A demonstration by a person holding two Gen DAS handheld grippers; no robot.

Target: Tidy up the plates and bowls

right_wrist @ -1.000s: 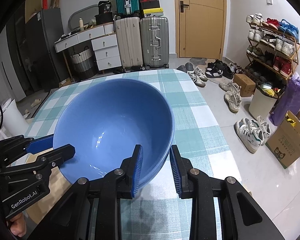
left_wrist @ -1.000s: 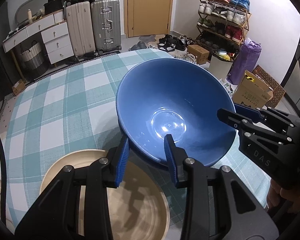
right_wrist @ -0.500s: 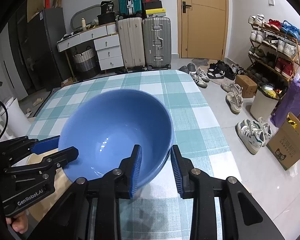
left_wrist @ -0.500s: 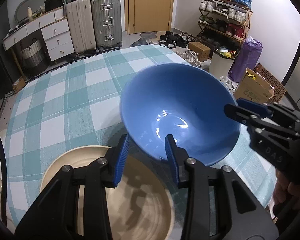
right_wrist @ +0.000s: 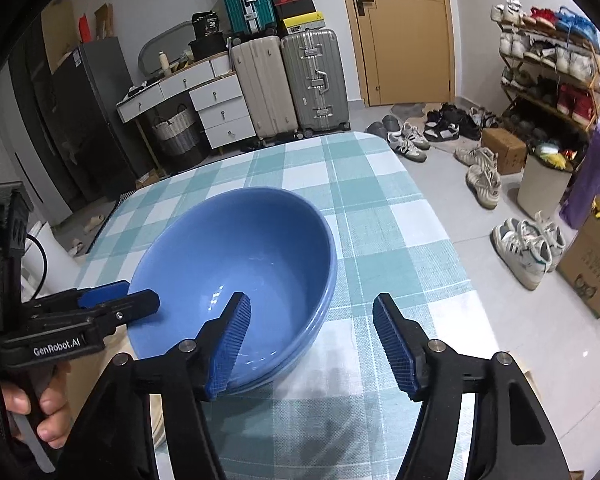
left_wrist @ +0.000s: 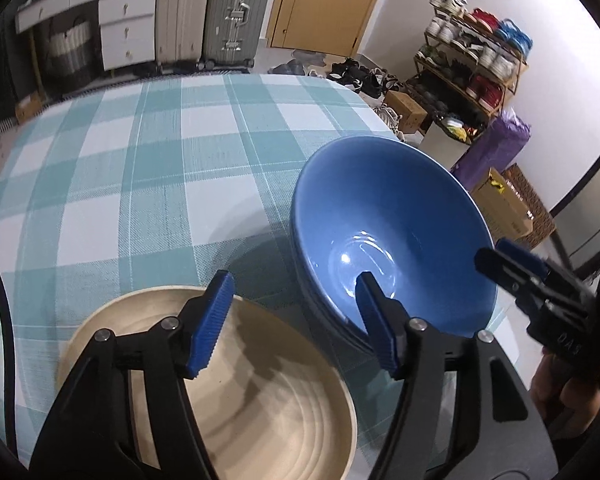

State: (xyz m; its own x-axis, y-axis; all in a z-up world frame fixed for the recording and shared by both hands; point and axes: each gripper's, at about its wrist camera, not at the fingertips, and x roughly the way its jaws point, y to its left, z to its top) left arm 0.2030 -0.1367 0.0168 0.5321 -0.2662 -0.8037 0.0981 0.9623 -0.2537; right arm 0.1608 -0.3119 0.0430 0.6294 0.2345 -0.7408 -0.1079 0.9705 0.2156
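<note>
- The left gripper [left_wrist: 296,322] is letting go: its jaws are spreading and press on nothing. One blue pad [left_wrist: 374,322] stands inside the blue bowl [left_wrist: 388,216], by the near wall, while the other hangs over the cream plate [left_wrist: 260,412], so the bowl's near rim sits loose in the gap.
- The right gripper [right_wrist: 312,340] is also opening. Its inner pad [right_wrist: 228,344] lies over the bowl's inside and the outer one hangs over the checked cloth [right_wrist: 380,224], with the rim between them and not pinched.
- The bowl lies just ahead of both pairs of tongs, each astride its rim at a different spot. It is round, so no long axis governs the approach, and neither hand is clearly nearer.
- Stepped rims along its lower side suggest it is nested on other blue bowls, though the fisheye blur makes a count unsafe.
- Any next move seems to depend on each inner pad lifting clear of the rim before it draws back.
- The left view alone shows the plate in full, directly below the left tongs, just beside the bowl.
- The right view alone shows bare cloth beyond the bowl, and the person's hand [right_wrist: 48,420] on the left tool's handle.
</note>
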